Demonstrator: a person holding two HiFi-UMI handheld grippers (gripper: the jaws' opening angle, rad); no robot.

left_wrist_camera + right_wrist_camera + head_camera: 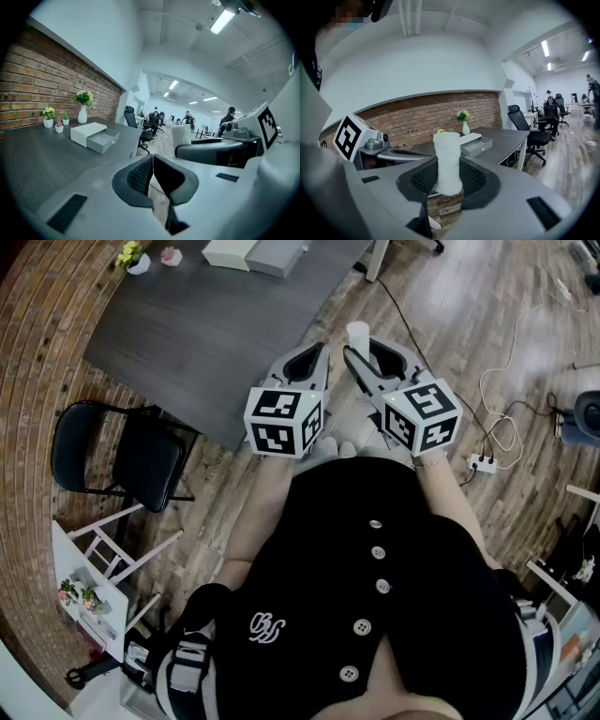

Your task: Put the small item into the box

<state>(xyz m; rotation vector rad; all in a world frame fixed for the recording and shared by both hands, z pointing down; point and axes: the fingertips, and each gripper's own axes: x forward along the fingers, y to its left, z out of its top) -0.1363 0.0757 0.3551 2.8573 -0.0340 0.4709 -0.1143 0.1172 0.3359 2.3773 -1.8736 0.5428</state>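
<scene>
The right tongs (447, 177) are clamped on a white roll (447, 159), which stands upright between the two pads. The left tongs (151, 174) are pressed together with nothing between them. Both are held side by side close to the person's chest, off the near edge of the dark worktop (216, 334). The box (93, 136), its drawer pulled out, sits at the far end of that worktop, well apart from the roll.
</scene>
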